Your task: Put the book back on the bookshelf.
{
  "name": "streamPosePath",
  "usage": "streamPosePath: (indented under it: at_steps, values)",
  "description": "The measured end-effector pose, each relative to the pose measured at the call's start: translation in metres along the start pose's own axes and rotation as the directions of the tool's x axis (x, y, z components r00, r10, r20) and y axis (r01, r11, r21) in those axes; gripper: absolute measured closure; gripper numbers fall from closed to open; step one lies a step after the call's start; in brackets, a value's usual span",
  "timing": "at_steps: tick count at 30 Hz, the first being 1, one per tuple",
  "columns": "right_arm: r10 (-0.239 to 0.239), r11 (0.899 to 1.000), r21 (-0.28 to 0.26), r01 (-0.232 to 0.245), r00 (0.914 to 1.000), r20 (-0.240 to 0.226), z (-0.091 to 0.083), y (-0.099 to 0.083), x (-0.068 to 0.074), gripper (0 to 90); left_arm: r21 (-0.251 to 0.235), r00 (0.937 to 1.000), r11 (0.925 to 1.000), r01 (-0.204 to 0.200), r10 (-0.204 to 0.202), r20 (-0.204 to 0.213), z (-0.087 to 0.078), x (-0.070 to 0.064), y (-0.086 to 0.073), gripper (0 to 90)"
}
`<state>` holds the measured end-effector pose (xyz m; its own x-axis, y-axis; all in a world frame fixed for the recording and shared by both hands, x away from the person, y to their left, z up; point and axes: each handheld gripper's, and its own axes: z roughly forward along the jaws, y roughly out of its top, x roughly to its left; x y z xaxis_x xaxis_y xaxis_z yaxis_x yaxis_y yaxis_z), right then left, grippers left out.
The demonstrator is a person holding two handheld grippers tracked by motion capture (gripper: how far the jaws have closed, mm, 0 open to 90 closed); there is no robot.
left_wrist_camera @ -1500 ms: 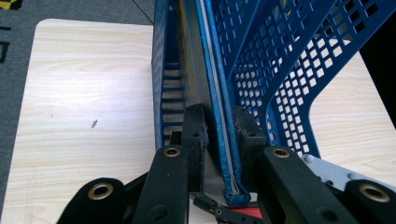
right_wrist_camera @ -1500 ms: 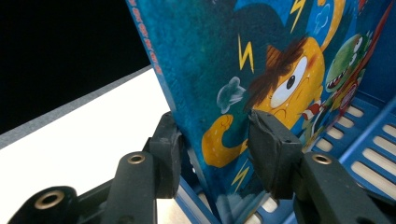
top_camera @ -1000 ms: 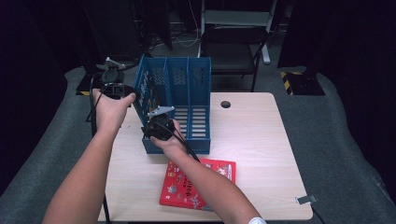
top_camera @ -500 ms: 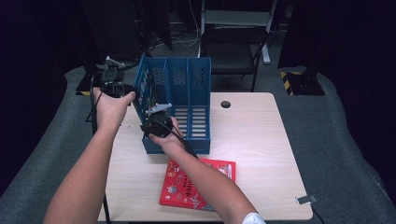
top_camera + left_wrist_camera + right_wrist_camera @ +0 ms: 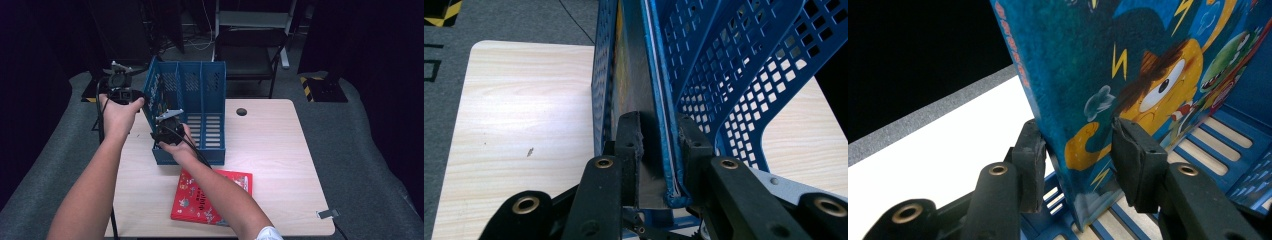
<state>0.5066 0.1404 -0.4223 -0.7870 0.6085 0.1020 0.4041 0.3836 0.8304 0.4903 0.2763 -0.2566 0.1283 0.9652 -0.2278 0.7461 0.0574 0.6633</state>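
Nearest the person, a red book [image 5: 212, 197] lies flat on the near part of the wooden table [image 5: 280, 165], partly under the right forearm [image 5: 220, 195]. Just beyond it stands a blue file rack [image 5: 210, 107] with three slots, its perforated walls rising toward the far side and its low front edge close to the red book.

The right gripper [image 5: 169, 131] sits at the near left corner of the rack. In the right gripper view its jaws stand on either side of the lower edge of a blue picture book [image 5: 1148, 75], whose cover shows a yellow cartoon face and lightning bolts; small gaps show between the pads and the cover, so whether they press on the book cannot be told. The book stands upright inside the leftmost slot, its bottom edge near the slatted floor of the rack [image 5: 1208, 145].

Farther off and to the left, the left gripper [image 5: 120, 85] is held at the rack's far left corner, beyond the table edge. In the left gripper view its jaws straddle the rack's outer left wall [image 5: 669, 150] together with the edge of the book [image 5: 634, 90] behind that wall; the left pad stands slightly off the surface, so a firm grip cannot be told.

Beyond the table, a dark chair [image 5: 250, 50] stands on the grey floor [image 5: 360, 125].
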Motion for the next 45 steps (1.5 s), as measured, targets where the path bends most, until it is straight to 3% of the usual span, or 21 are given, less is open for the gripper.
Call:
streamPosePath:
  at_steps: [5,11,14,25,32,34,38,39,45]
  values:
    - [-0.012,1.0,0.007,0.012,0.9999,0.002,0.0,0.001,-0.001,57.7,0.006,1.0,1.0,0.001,-0.001,0.004,0.001,0.0,0.001,75.8]
    - [0.021,1.0,-0.012,-0.021,0.9997,0.01,0.002,-0.001,-0.001,57.0,-0.001,0.9997,1.0,0.007,-0.007,0.026,0.0,0.003,0.001,73.6]
    - [0.003,1.0,-0.011,-0.003,0.9999,0.016,0.001,-0.002,0.0,56.5,-0.004,0.9995,1.0,0.008,-0.007,0.03,-0.001,0.004,0.0,72.8]
    - [-0.002,1.0,-0.017,0.002,0.9999,0.012,-0.005,-0.006,0.004,47.6,-0.025,0.9987,0.9997,-0.006,0.007,0.051,-0.003,0.005,-0.003,58.7]
    - [-0.005,1.0,-0.023,0.006,0.9997,0.024,-0.016,-0.005,0.003,44.1,-0.043,0.9964,0.9991,0.0,0.004,0.085,-0.008,0.002,-0.008,53.5]
    - [-0.016,0.999,-0.033,0.017,0.9995,0.028,-0.019,-0.007,0.002,42.9,-0.048,0.995,0.9985,-0.025,0.029,0.096,-0.012,0.004,-0.01,52.6]
    - [-0.007,1.0,-0.022,0.007,0.9996,0.026,-0.03,-0.01,0.005,42.5,-0.06,0.9938,0.9981,-0.009,0.015,0.11,-0.017,0.008,-0.015,49.9]
    - [-0.009,1.0,-0.028,0.01,0.9996,0.027,-0.032,-0.01,0.005,42.3,-0.065,0.9917,0.9978,0.008,0.001,0.129,-0.019,0.009,-0.018,49.8]
    - [-0.014,0.999,-0.03,0.015,0.9995,0.029,-0.05,-0.016,0.006,42.0,-0.073,0.9873,0.9973,-0.01,0.021,0.157,-0.026,0.014,-0.028,49.2]
